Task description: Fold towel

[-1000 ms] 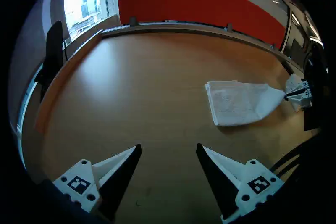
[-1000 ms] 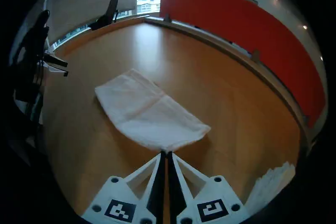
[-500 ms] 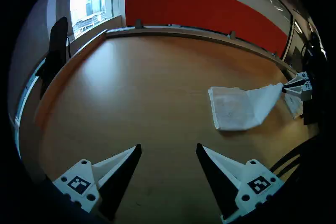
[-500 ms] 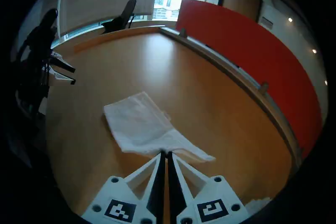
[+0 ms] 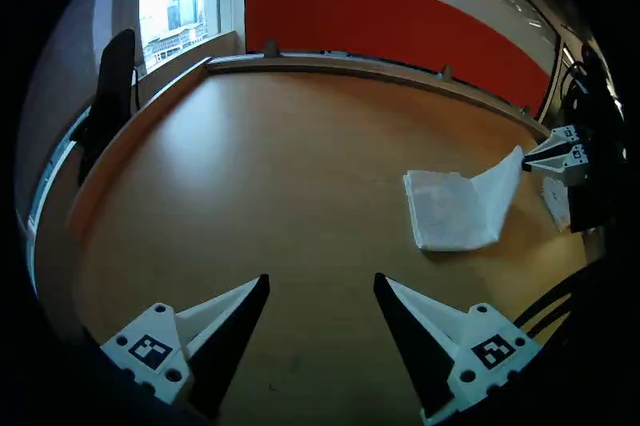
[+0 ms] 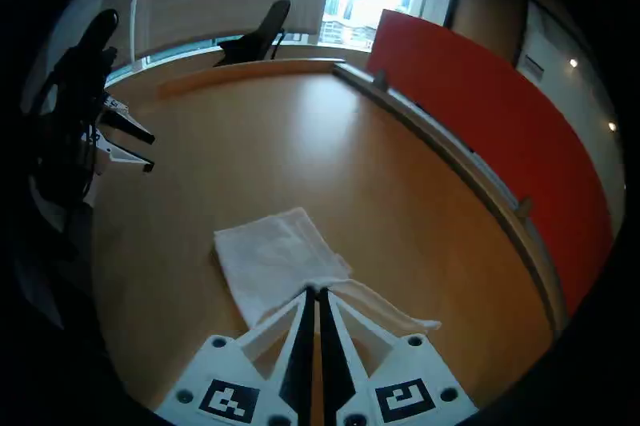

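One broad wooden surface (image 5: 264,178) spreads across both views. Along its far rim, at 12 o'clock in the left gripper view, stands a long red panel (image 5: 384,22). A dark chair (image 5: 108,102) sits at 10 o'clock, beside a bright window (image 5: 172,14).

A white towel (image 5: 452,214) lies on the surface at 3 o'clock in that view. Most of it rests flat, already doubled. One edge slopes up off the wood to the right tool (image 5: 526,163), whose fingers are pressed together on the cloth. In the right gripper view the flat part fans out from the fingertips toward 11 o'clock.

The left tool (image 5: 320,278) hangs over bare wood at 6 o'clock, well apart from the towel. Its fingers are spread wide and hold nothing.

The step in hand looks like carrying the raised edge over to make the next fold. To do it well:
- Keep the pinch firm and sweep the edge in a low arc across the flat half.
- Line the edge up with the far edge before lowering.
- Let go only once the cloth rests flat.
- The flat half may slide on the smooth wood, so the left tool could pin it down near the crease.
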Available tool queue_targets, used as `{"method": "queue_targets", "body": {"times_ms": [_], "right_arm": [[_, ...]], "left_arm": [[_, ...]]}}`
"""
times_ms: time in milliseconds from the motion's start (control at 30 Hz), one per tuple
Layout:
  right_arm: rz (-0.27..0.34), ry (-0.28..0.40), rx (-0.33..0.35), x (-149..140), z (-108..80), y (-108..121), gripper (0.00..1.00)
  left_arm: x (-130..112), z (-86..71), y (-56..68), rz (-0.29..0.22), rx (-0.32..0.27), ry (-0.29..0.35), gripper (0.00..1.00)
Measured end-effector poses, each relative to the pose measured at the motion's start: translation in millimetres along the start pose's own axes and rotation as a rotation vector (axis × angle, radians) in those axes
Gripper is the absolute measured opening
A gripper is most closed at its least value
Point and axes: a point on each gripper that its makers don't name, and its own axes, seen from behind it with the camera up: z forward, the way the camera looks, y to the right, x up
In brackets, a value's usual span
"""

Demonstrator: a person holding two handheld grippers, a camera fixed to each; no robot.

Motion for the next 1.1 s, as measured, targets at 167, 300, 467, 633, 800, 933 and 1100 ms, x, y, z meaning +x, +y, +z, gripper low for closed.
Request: {"method": "queue_targets", "body": {"times_ms": [167, 300, 467, 633, 800, 933, 1100], "right_arm": [[-0.013, -0.003, 0.025, 7, 8.7, -8, 0.04], [-0.032, -0.007, 0.060, 15, 20.4, -19, 0.04], [-0.068, -0.022, 0.136, 22, 45.0, -44, 0.04], [-0.078, -0.043, 0.210, 23, 71.5, -68, 0.04], [-0.047, -0.069, 0.251, 18, 91.2, -82, 0.04], [-0.037, -0.077, 0.254, 14, 94.7, -83, 0.04], [-0.035, -0.081, 0.249, 12, 93.4, -80, 0.04]], "left_arm": [[0, -0.9, -1.3, 0.000, -0.003, 0.003, 0.97], [-1, -2.6, -2.1, 0.004, -0.004, 0.004, 0.97], [-2, -5.5, -3.4, 0.002, -0.003, 0.006, 0.97], [-5, -7.5, -4.7, -0.006, 0.000, 0.005, 0.97], [-7, -8.8, -5.3, -0.010, 0.002, 0.004, 0.97], [-8, -8.7, -5.5, -0.014, 0.002, 0.003, 0.97], [-7, -7.4, -4.8, -0.014, 0.000, 0.002, 0.97]]}}
